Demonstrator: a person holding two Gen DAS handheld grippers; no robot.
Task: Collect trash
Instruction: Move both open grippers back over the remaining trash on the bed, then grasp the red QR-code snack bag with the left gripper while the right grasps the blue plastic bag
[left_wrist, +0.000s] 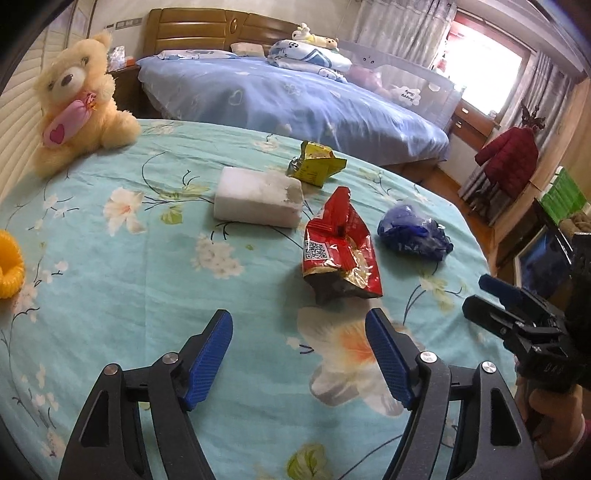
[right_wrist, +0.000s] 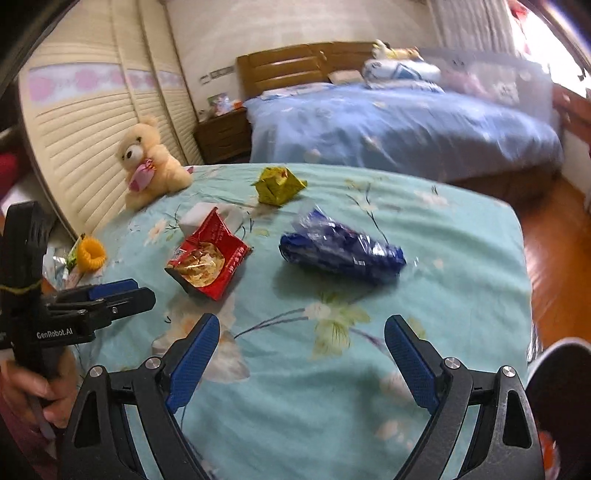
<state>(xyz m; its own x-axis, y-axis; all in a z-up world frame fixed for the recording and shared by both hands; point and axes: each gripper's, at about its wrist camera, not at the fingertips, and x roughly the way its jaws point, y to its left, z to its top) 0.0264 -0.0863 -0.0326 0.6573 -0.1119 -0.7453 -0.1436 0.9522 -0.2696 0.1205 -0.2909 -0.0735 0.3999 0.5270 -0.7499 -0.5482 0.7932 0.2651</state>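
The left gripper (left_wrist: 299, 354), spread wide and empty, hangs just short of the red wrapper (left_wrist: 338, 251), which runs lengthwise away from it; the blue wrapper (right_wrist: 341, 251) lies nearer the equally empty right gripper (right_wrist: 301, 354).

A home bedroom — ahead of the tongs, past a surface spread with a floral turquoise sheet (left_wrist: 110, 295), stands a bed (left_wrist: 295, 99) with a blue duvet and wooden headboard (left_wrist: 207, 33). To the left a plush teddy bear (left_wrist: 77, 96) sits against a louvred wardrobe (right_wrist: 85, 147). Far right — curtains (left_wrist: 402, 26) at a bright window, a red jacket (left_wrist: 509, 162) hanging, wooden flooring (right_wrist: 554, 266).
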